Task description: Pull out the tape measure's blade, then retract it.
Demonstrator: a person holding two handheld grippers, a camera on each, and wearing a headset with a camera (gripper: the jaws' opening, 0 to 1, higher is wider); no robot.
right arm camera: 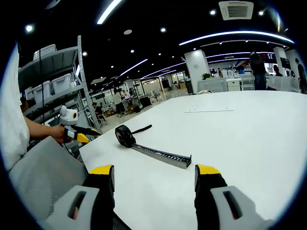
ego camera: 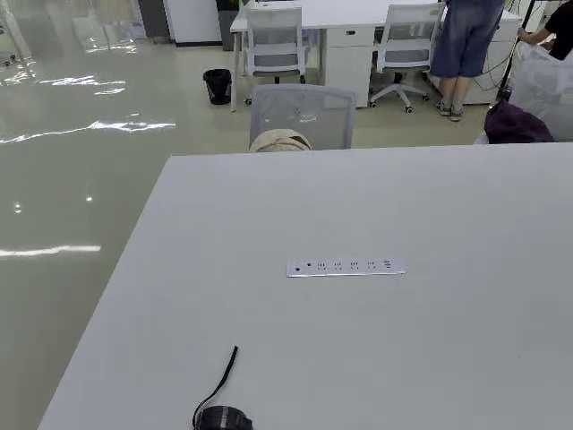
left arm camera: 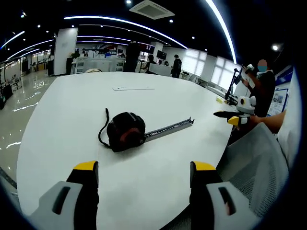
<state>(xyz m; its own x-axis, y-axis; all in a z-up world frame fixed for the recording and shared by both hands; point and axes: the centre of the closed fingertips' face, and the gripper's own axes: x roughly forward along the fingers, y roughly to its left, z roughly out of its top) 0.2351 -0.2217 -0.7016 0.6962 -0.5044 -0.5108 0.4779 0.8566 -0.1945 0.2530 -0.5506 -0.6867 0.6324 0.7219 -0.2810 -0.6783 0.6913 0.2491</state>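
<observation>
My left hand-held gripper (left arm camera: 145, 167) has its yellow-tipped jaws standing wide apart, with bare table (left arm camera: 72, 110) between them, short of the tape measure (left arm camera: 125, 132). The tape measure is a black case lying on the white table near its edge, and a black strap (left arm camera: 102, 129) loops off its left side. From the case the blade (left arm camera: 169, 128) runs out to the right, flat on the table, and ends in its hook (left arm camera: 191, 120). I see graduations along the blade, but they are too small for me to read, as is any lettering on the case. Right of the hook, off the table's edge, is my right hand-held gripper (right arm camera: 154, 170). In its own view its jaws stand apart as well, with the hook end nearest and the case farther off to the left.

The two gripper views give me the blade's full drawn-out length. The head view gives me the case at the bottom edge of the picture, cut off, with the strap trailing away from it. Well beyond the tape measure, a white power strip (ego camera: 346, 267) lies mid-table; its markings are unreadable. Farther past the tape measure I see a black bin (ego camera: 217, 86), a grey mesh chair (ego camera: 303, 115), then a standing person (ego camera: 466, 40).
</observation>
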